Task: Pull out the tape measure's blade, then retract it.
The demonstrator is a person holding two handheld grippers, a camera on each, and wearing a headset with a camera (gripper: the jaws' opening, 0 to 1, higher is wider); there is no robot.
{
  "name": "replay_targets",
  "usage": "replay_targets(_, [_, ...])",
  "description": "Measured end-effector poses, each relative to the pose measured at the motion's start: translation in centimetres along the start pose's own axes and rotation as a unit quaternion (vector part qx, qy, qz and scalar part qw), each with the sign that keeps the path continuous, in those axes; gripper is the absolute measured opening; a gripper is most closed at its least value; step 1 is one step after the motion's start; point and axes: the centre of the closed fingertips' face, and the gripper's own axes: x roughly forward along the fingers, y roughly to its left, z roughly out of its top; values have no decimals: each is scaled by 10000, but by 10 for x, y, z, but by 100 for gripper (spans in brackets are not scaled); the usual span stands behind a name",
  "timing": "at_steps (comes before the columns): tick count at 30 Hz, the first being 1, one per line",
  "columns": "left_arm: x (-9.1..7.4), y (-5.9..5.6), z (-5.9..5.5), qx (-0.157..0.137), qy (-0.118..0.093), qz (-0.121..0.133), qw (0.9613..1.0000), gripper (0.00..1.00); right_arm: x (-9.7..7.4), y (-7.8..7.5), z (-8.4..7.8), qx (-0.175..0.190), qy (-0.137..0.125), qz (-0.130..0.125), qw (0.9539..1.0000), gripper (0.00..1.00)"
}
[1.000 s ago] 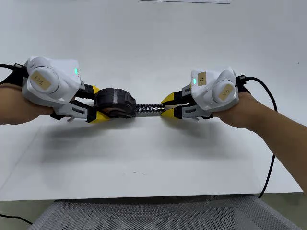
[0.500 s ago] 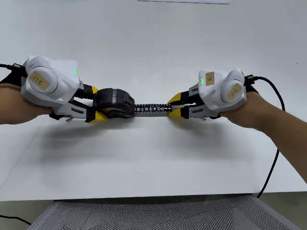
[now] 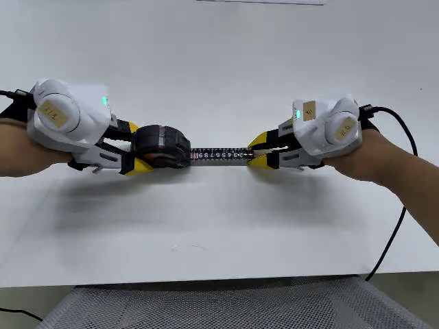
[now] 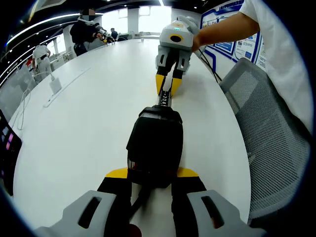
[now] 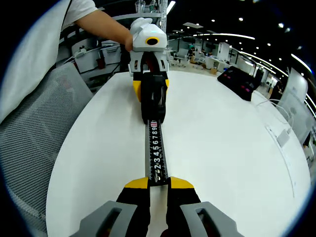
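The left tool [image 3: 138, 147] clamps the case [image 3: 162, 146] as anchor; the right tool [image 3: 258, 151] pinches the blade [image 3: 219, 155] tip to extend it.

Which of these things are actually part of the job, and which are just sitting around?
In the job: tape measure case, blade, left gripper, right gripper.
Just lying about: mesh chair, small white device with its cord, on the white table.

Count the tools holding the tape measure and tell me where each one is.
2. The left tool clamps the black case at the left of the head view; the right tool pinches the end of the blade at the right.
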Motion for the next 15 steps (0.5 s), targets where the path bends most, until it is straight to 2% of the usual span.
replay_targets(15, [0,0,0,9,9,18,10000,26,-9,-1,-9,37,100,-21,9999,7])
